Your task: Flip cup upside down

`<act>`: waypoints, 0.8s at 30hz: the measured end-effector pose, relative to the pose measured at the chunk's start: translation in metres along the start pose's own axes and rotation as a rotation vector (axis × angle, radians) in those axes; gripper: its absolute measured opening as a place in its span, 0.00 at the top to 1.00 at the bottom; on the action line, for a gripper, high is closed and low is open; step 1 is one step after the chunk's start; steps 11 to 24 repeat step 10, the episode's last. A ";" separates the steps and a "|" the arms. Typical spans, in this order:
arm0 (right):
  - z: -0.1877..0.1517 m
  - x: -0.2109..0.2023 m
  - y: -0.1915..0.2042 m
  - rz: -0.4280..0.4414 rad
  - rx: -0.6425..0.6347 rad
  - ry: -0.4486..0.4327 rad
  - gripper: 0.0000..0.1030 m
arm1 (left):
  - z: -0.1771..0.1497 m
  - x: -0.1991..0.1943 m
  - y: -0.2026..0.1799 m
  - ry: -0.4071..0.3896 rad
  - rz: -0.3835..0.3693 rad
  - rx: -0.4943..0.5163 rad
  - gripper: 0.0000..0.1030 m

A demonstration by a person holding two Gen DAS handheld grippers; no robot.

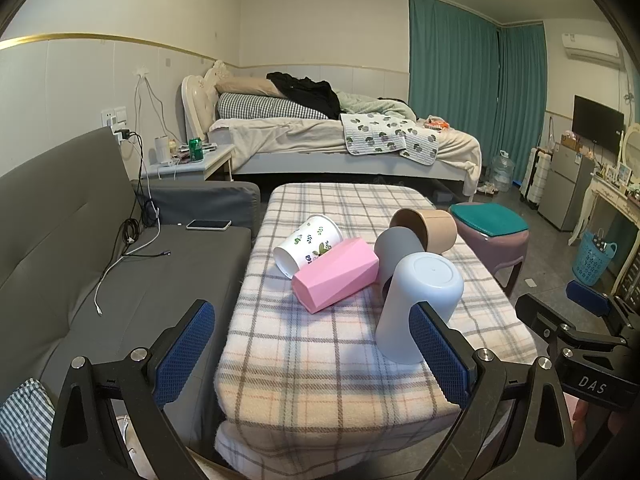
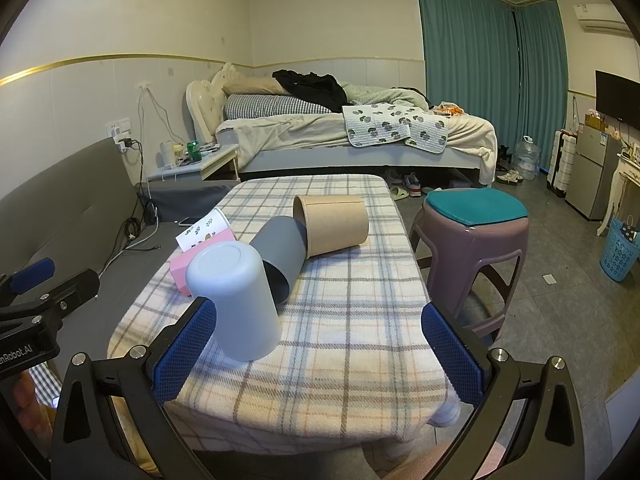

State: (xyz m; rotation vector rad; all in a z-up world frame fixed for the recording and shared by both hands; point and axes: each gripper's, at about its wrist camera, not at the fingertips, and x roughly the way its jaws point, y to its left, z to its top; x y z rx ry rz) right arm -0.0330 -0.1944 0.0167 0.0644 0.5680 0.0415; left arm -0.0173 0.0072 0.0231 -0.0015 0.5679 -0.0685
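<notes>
Nearby: pale cup [image 2: 236, 300] inverted, leaning on grey cup [image 2: 280, 256] | pink cup [image 1: 336, 274] alongside | both grippers released, empty

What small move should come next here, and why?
Probably reach the right claw toward the dark grey cup: the pale cup already stands upside down, both claws are open and empty, and the grey cup lies on its side nearest.
</notes>
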 end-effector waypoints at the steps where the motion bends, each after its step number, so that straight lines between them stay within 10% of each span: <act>1: 0.000 0.001 0.001 0.000 0.000 0.001 0.00 | 0.000 0.001 0.000 0.001 -0.001 0.000 0.02; 24: -0.001 0.001 0.001 0.000 0.000 0.001 0.00 | -0.001 -0.001 0.002 -0.008 -0.028 0.006 0.02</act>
